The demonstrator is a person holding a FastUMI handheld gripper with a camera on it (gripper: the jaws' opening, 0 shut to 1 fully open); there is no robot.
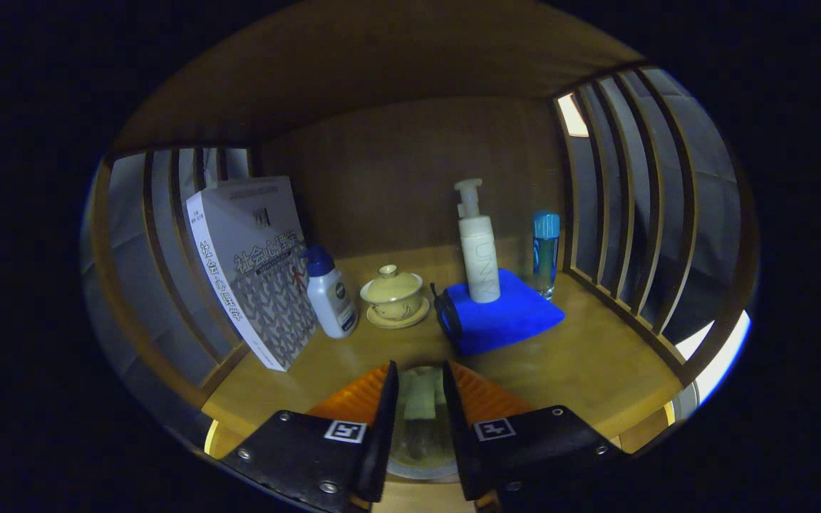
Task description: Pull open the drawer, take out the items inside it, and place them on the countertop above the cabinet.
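My gripper [420,369] is shut on a small clear round container [421,427] with something pale inside, held between the fingers just above the front of the wooden countertop [581,363]. Beyond the fingers, a folded blue cloth [499,317] lies on the countertop. A white pump bottle [478,249] stands on it. A lidded cream tea cup on a saucer [395,296] sits left of the cloth.
A grey book [257,267] leans against the left slatted side. A small white bottle with a blue cap [330,292] stands beside it. A clear bottle with a blue cap [545,253] stands by the right slatted side [624,214]. A wooden back wall closes the shelf.
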